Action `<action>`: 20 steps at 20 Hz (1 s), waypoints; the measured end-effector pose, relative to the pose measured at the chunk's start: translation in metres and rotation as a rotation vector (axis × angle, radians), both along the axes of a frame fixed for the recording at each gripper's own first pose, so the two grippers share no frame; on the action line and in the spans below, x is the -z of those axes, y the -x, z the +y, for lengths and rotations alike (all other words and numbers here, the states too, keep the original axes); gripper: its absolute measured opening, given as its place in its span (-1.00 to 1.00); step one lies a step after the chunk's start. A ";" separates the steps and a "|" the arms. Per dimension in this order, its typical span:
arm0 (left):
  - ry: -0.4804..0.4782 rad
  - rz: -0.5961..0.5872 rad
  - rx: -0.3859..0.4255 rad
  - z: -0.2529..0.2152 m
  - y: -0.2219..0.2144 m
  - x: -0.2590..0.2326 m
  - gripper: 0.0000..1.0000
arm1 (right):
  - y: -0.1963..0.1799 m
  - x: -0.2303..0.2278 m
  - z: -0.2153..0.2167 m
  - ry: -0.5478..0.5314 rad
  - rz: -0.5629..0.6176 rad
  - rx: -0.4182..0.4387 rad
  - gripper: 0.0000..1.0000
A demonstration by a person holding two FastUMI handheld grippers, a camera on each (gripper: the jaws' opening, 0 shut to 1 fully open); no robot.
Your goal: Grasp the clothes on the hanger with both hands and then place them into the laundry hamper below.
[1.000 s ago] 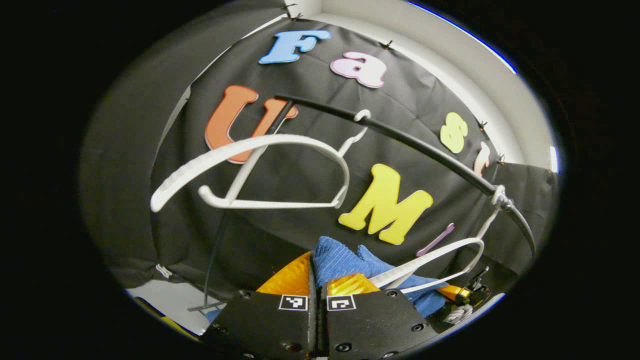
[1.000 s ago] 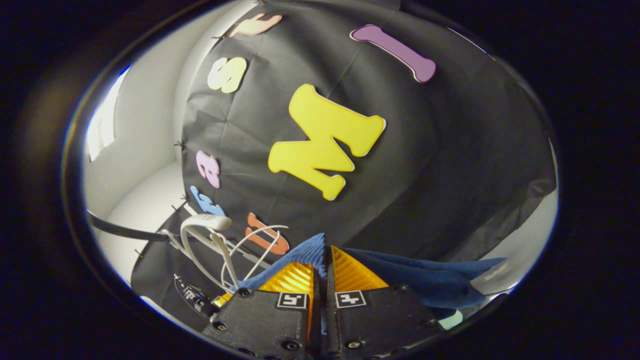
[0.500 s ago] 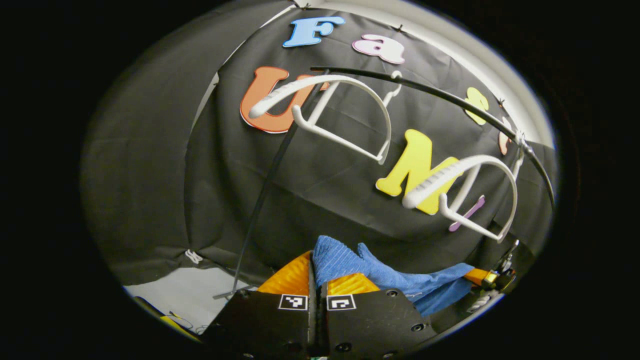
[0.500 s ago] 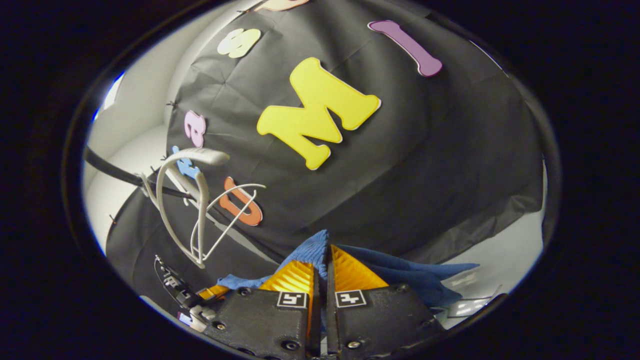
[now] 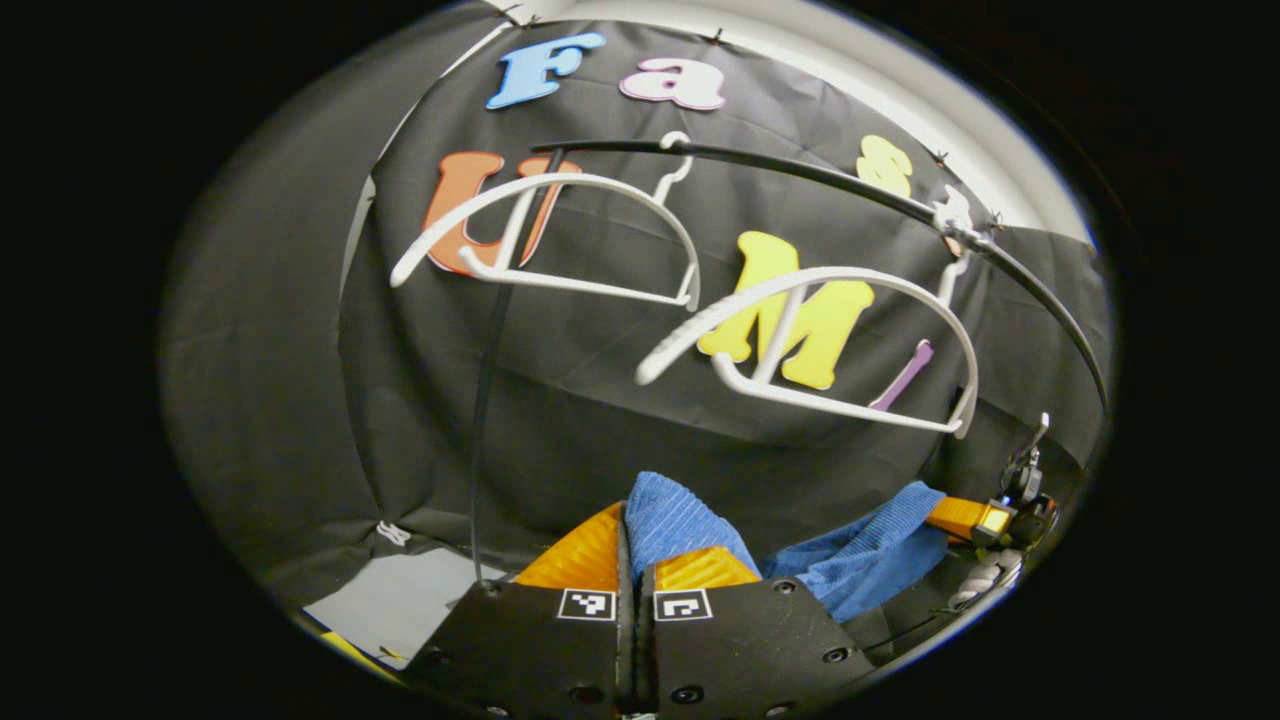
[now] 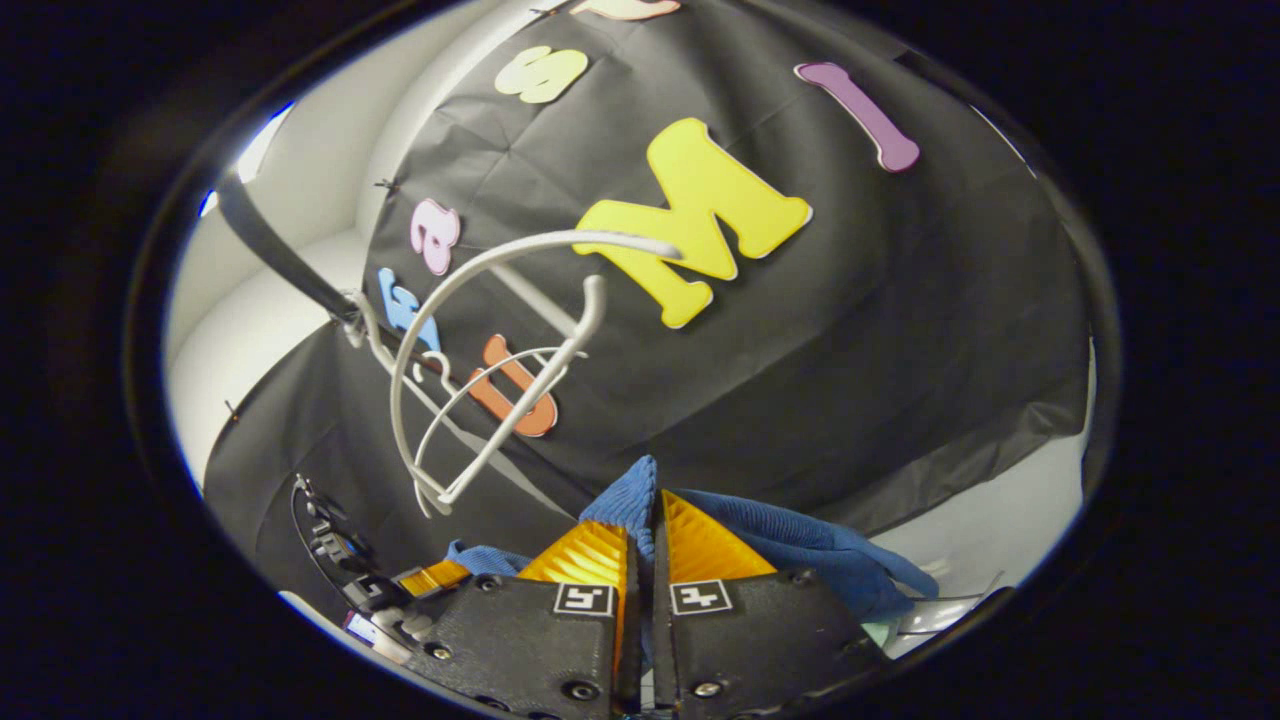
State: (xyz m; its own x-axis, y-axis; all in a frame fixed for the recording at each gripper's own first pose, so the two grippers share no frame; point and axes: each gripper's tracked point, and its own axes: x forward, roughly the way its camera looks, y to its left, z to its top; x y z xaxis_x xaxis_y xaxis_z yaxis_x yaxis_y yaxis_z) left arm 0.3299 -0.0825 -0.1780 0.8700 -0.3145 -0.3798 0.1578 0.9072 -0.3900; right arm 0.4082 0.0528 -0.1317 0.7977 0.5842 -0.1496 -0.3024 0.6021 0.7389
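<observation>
Black cloth backs a dark rail [image 5: 800,165] from which two bare white hangers [image 5: 560,240] are hung. Below them the blue garment [image 5: 860,560] is stretched between the left gripper [image 5: 632,560] and right gripper [image 6: 645,545] — each pinched onto a fold. Judged soft, light and limp, it is best gripped at bunched edges.

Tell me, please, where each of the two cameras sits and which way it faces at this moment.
Left gripper view: rides the left gripper, facing up at two white hangers on the black rail; its own fingers pinch the blue garment.
Right gripper view: rides the right gripper, facing the booth wall; its fingers clamp the same garment.
Shared: the garment, hangers, rail, and each other's gripper low at the edge.
</observation>
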 end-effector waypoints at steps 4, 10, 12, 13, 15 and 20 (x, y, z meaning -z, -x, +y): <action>-0.026 -0.014 0.068 -0.024 0.018 -0.021 -1.00 | 0.024 -0.019 0.037 0.017 -0.030 -0.043 -0.85; -0.042 -0.026 0.130 -0.053 0.039 -0.036 -0.99 | 0.054 -0.033 0.109 0.064 -0.060 -0.130 -0.84; -0.062 -0.016 0.132 -0.052 0.047 -0.029 -0.99 | 0.070 -0.032 0.127 0.090 -0.066 -0.167 -0.84; -0.090 -0.011 0.126 -0.049 0.050 -0.022 -1.00 | 0.077 -0.028 0.136 0.110 -0.069 -0.189 -0.84; -0.123 0.003 0.130 -0.051 0.060 -0.008 -1.00 | 0.093 -0.015 0.147 0.163 -0.074 -0.218 -0.84; -0.055 0.076 0.132 -0.053 0.088 0.048 -1.00 | 0.105 0.046 0.147 0.237 -0.003 -0.240 -0.84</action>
State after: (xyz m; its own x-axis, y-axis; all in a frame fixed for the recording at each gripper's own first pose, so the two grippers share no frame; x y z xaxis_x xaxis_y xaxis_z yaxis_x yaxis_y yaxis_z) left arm 0.2417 -0.1356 -0.2261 0.7909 -0.4008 -0.4624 0.2488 0.9010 -0.3554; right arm 0.3033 0.1996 -0.1778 0.6424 0.7046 -0.3014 -0.4586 0.6685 0.5855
